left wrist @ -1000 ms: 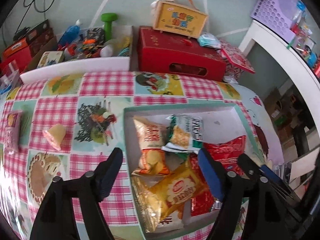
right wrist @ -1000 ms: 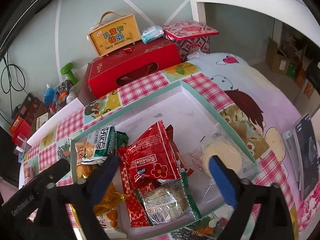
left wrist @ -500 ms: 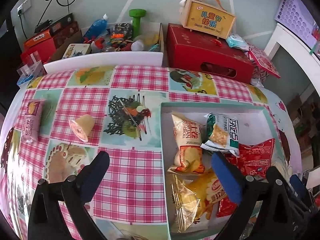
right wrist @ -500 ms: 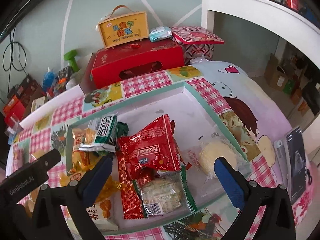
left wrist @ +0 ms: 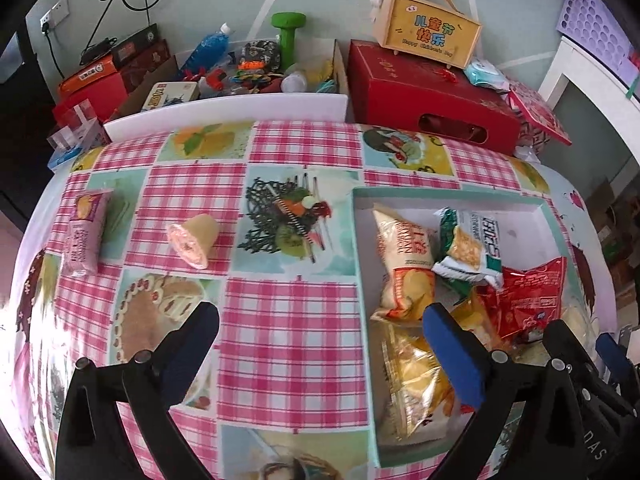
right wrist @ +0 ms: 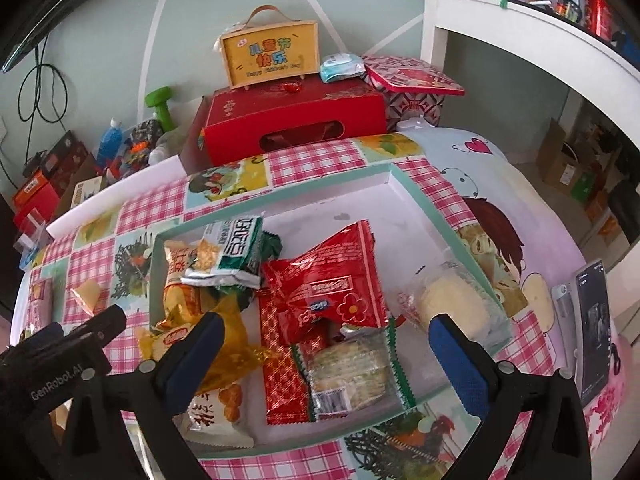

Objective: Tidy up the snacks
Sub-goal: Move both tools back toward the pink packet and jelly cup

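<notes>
Plainly, two snacks are left outside the tray [left wrist: 448,193]: a jelly cup [left wrist: 193,239] lying on its side on the checked cloth [left wrist: 292,332], and a pink packet [left wrist: 85,239] near the table's left edge. The cup looks light, with a stiff smooth wall that may roll or slip, so I would pinch it across the body near the rim. The packet looks soft and crinkly, best taken across its narrow middle. The left gripper [left wrist: 320,354] hangs spread wide and empty over the cloth, with the cup ahead and to its left and the packet farther left. The right gripper [right wrist: 324,364] is likewise wide apart and empty above the tray's pile, with a red bag [right wrist: 328,284] and a clear cracker pack [right wrist: 348,372] between its fingers' line of sight.
</notes>
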A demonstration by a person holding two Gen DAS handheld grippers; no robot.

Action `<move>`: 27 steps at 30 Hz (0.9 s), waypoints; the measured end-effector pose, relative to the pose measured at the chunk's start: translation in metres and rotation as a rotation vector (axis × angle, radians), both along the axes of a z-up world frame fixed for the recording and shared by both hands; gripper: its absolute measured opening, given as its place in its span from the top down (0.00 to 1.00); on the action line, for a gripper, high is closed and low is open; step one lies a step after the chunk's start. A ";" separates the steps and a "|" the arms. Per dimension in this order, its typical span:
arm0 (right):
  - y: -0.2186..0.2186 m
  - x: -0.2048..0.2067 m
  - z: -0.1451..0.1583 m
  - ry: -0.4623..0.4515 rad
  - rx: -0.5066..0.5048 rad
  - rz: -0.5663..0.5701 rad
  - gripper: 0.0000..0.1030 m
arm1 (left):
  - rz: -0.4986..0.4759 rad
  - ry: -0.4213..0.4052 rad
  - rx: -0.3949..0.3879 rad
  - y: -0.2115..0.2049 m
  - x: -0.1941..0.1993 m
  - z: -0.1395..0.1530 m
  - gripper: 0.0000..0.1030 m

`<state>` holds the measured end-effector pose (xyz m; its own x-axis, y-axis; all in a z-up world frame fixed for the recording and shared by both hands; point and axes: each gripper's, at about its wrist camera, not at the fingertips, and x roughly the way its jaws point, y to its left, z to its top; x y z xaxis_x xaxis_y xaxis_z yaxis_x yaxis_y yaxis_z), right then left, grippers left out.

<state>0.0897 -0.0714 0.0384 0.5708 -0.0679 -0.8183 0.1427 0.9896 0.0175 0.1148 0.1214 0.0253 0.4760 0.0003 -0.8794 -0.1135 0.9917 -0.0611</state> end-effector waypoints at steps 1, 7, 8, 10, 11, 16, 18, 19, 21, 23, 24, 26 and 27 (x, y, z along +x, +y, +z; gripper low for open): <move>0.002 0.000 0.000 0.001 -0.003 0.007 0.00 | 0.003 -0.001 0.007 0.002 -0.001 0.001 0.02; 0.015 -0.003 0.005 -0.014 -0.003 0.041 0.00 | 0.013 -0.003 0.005 0.012 -0.007 0.003 0.02; 0.017 -0.003 0.006 -0.016 -0.002 0.045 0.00 | 0.015 -0.004 0.003 0.014 -0.007 0.003 0.02; 0.020 -0.004 0.006 -0.018 0.002 0.051 0.00 | 0.023 -0.004 0.001 0.018 -0.009 0.004 0.02; 0.022 -0.004 0.007 -0.020 0.004 0.057 0.00 | 0.029 -0.006 0.002 0.021 -0.010 0.004 0.02; 0.042 -0.006 0.009 -0.030 0.004 0.117 0.00 | 0.053 -0.003 0.021 0.036 -0.016 0.003 0.02; 0.050 -0.007 0.009 -0.032 0.002 0.140 0.00 | 0.079 0.004 0.037 0.047 -0.018 0.000 0.02; 0.054 -0.007 0.009 -0.032 0.002 0.148 0.00 | 0.094 0.008 0.044 0.053 -0.020 -0.001 0.02; 0.062 -0.008 0.009 -0.033 0.002 0.169 0.00 | 0.118 0.016 0.053 0.064 -0.021 -0.003 0.02; 0.069 -0.008 0.008 -0.033 0.001 0.188 0.00 | 0.147 0.021 0.058 0.075 -0.024 -0.005 0.02; 0.074 -0.008 0.007 -0.030 -0.001 0.200 0.00 | 0.160 0.023 0.056 0.080 -0.026 -0.005 0.02; 0.081 -0.009 0.006 -0.024 -0.003 0.217 0.00 | 0.183 0.024 0.051 0.091 -0.029 -0.005 0.02; 0.084 -0.009 0.005 -0.023 -0.005 0.222 0.00 | 0.192 0.025 0.049 0.096 -0.031 -0.005 0.02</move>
